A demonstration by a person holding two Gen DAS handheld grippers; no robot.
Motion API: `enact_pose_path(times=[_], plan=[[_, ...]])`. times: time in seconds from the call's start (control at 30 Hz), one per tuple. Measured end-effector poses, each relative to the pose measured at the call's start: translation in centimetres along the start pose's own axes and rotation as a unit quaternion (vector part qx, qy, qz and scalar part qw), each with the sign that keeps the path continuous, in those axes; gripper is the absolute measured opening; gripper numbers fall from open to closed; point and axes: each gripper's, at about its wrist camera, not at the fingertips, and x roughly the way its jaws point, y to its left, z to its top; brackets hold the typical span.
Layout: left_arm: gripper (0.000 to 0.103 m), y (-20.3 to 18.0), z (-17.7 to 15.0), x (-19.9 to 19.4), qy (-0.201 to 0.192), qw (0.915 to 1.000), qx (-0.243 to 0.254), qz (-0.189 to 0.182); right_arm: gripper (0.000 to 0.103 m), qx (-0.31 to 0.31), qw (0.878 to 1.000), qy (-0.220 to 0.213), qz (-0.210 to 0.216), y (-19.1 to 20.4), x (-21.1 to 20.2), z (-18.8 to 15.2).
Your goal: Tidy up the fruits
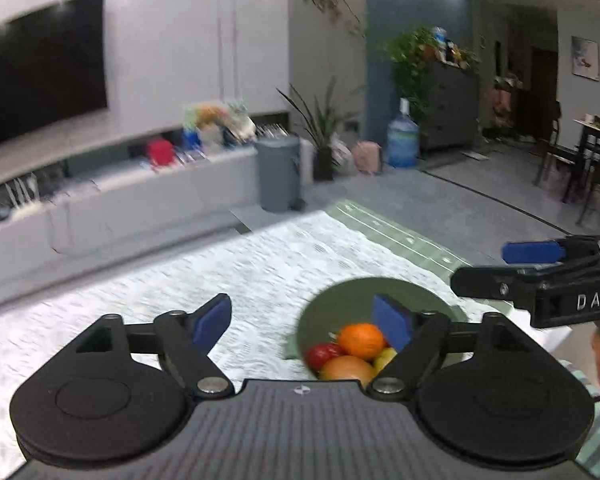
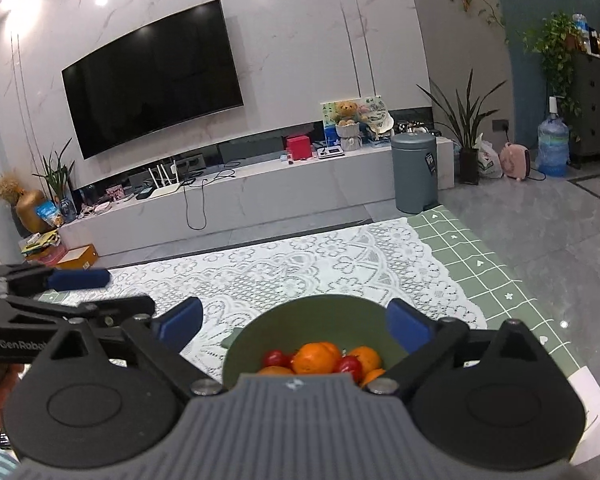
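Both grippers hung with jaws spread wide, nothing between them: the left gripper (image 1: 304, 322) and the right gripper (image 2: 296, 326). Just beyond, the green bowl (image 2: 320, 312) held oranges (image 2: 314, 358) and tomatoes (image 2: 274, 358) on the lace tablecloth (image 2: 300, 264).

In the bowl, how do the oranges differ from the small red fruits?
The oranges are bigger and matte orange; the small red fruits are much smaller, glossy and red. The oranges fill the middle of the pile; the red fruits sit tucked into gaps between them. Both are round and lie together in the green bowl on the lace cloth.
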Motion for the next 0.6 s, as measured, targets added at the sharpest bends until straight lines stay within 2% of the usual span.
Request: enact_pose_path(times=[0.1,0.3,0.4,0.5,0.6], plan=[[0.103,-0.2,-0.6,-1.4,-0.014,0.9991,0.0,0.04,0.099,-0.02,0.999,-0.006,-0.035,1.5,-0.7,-1.2],[0.103,0.1,-2.7,-2.3,-0.009,0.9957,-0.008,0.092,0.099,-0.014,0.999,0.026,-0.045,2.7,-1.0,-4.0],[0.103,0.7,-4.1,-2.7,-0.004,0.9936,-0.047,0.102,0.099,-0.012,0.999,0.028,-0.045,3.3,-1.3,-5.3],[0.103,1.8,-5.7,-3.0,0.011,0.9919,-0.08,0.098,0.099,-0.036,0.997,0.027,-0.061,4.3,-1.3,-6.3],[0.103,2.3,-6.8,-2.5,0.042,0.9893,-0.087,0.11,0.099,-0.044,0.997,0.033,-0.063,4.6,-0.8,-7.2]])
